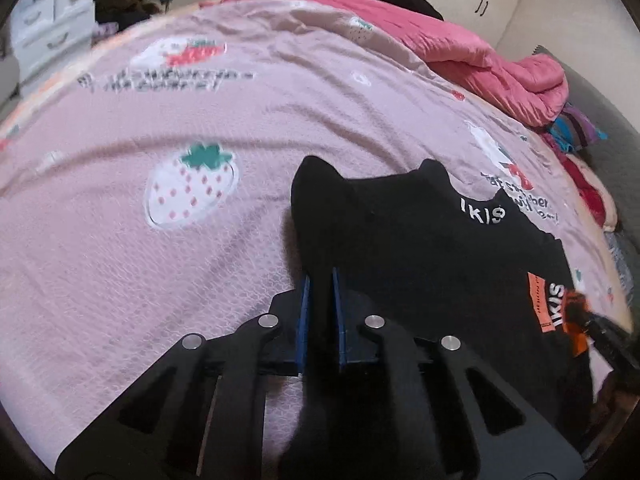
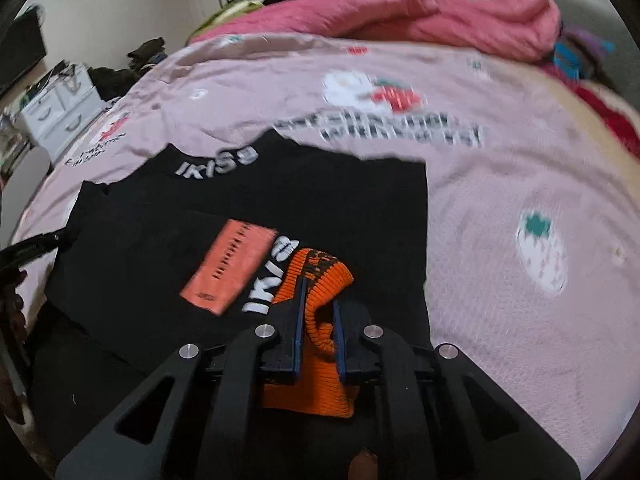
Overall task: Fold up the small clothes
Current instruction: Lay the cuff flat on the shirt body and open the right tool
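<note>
The black top (image 2: 240, 200) lies flat on the pink bedspread (image 2: 500, 200), collar far, hem near. The left claw (image 1: 320, 280) pinches its black edge. The right claw (image 2: 320, 304) grips the orange ribbed cuff (image 2: 320, 268).

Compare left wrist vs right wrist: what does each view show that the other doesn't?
Left wrist only: the left gripper shut on black fabric at the garment's edge. Right wrist only: the right gripper shut on the orange ribbed cuff, its knit bunched between the pads. Both: the black garment with its orange print patch, the pink strawberry bedspread, the pink comforter.
</note>
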The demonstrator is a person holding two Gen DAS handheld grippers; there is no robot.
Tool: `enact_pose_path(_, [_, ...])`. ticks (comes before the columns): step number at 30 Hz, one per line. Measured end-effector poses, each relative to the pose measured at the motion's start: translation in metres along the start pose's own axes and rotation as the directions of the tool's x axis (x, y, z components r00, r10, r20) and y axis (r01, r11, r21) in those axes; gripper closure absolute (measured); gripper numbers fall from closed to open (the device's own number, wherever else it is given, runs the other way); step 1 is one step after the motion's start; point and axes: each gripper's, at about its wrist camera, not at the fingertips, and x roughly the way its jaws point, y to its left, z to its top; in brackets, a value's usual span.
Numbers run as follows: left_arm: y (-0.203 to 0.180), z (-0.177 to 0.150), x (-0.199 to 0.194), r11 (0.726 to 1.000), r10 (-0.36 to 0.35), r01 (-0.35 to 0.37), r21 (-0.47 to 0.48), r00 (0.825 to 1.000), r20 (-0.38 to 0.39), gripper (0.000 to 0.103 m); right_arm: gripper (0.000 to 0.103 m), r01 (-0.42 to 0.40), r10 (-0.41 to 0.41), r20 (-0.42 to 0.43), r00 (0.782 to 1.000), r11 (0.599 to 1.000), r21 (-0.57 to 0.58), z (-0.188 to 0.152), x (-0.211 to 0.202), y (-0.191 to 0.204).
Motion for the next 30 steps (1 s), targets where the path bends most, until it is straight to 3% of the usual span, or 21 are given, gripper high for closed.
enact_pose_path(5, [0.003, 0.003, -0.008, 0.999, 0.042, -0.043, 0.021, 0.999, 0.028, 0.1, 0.092, 0.0, -0.001, 0.025, 1.0, 1.0, 0.031, 0.005, -0.006, -0.002])
enact_pose_path(7, [0.006, 0.003, -0.004, 0.997, 0.074, -0.075, 0.025, 0.997, 0.028, 0.1, 0.089, 0.058, -0.057, -0.022, 0.998, 0.998, 0.03, 0.002, 0.006, -0.007])
enact_pose_path(9, [0.01, 0.003, -0.001, 0.998, 0.061, -0.061, 0.008, 0.998, 0.011, 0.1, 0.083, 0.071, -0.069, -0.054, 0.996, 0.997, 0.042, -0.005, 0.014, -0.011])
enact_pose_path(12, [0.011, 0.005, -0.01, 0.998, 0.058, -0.058, -0.003, 0.998, 0.035, 0.098, 0.073, 0.07, -0.068, -0.036, 0.997, 0.995, 0.077, -0.009, 0.006, -0.018])
enact_pose_path(15, [0.007, 0.005, -0.025, 0.998, 0.059, -0.059, -0.002, 0.996, 0.07, 0.097, 0.07, 0.077, -0.078, 0.012, 0.997, 0.993, 0.086, -0.011, -0.011, -0.02])
enact_pose_path(18, [-0.002, 0.004, -0.04, 0.999, 0.034, -0.034, 0.005, 0.995, 0.094, 0.082, 0.061, 0.069, -0.073, 0.053, 0.996, 0.995, 0.071, -0.013, -0.027, -0.015])
enact_pose_path(22, [-0.021, -0.002, -0.052, 0.999, -0.022, 0.018, 0.04, 0.995, 0.092, 0.072, 0.061, 0.029, -0.031, 0.069, 0.997, 0.999, 0.033, -0.017, -0.037, 0.001])
enact_pose_path(27, [-0.039, -0.012, -0.054, 0.995, -0.05, 0.044, 0.094, 0.997, 0.064, 0.056, 0.059, -0.019, 0.021, 0.056, 0.998, 0.999, -0.029, -0.024, -0.041, 0.025])
enact_pose_path(30, [-0.047, -0.02, -0.051, 0.992, -0.056, 0.051, 0.115, 0.998, 0.034, 0.052, 0.057, -0.049, 0.05, 0.03, 0.998, 0.998, -0.037, -0.029, -0.038, 0.034])
